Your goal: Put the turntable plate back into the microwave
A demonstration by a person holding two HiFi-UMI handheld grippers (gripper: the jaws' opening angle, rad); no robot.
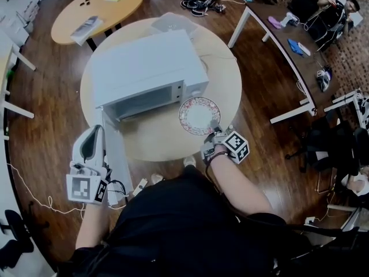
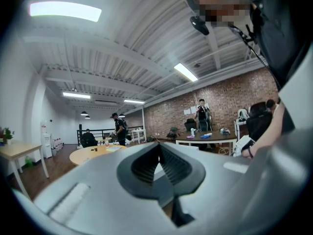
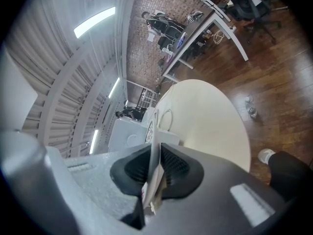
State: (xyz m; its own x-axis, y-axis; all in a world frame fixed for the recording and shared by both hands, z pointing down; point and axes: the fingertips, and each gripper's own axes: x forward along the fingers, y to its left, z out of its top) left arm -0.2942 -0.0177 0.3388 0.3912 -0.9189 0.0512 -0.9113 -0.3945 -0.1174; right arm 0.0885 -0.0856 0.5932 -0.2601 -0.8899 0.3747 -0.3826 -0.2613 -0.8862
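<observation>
A round pale table (image 1: 230, 91) fills the middle of the head view on a dark wooden floor (image 1: 40, 114). A white microwave (image 1: 144, 62) sits toward the tabletop's 10 o'clock side. Its door (image 1: 115, 149) is swung wide open and reaches out from the front corner toward 7 o'clock, leaving the cavity (image 1: 147, 100) exposed. An oval wooden table (image 1: 101, 4) stands at 11 o'clock of the frame, and a long white desk (image 1: 277, 39) runs along at 2 o'clock.

The turntable plate (image 1: 199, 115), which has a patterned rim, is outside the oven. It lies over the tabletop at 4 o'clock from the microwave, just off the front right corner. Whether it rests on the table cannot be told.

The right gripper (image 3: 156, 153) pinches the plate by its rim at the plate's 5 o'clock. In the right gripper view the plate shows edge-on between the ribbed pads, both of which press on it.

The left gripper (image 2: 158, 150) is held beside the open door, at the door's 9 o'clock. Its jaws are pressed together at the tips with nothing between them.
</observation>
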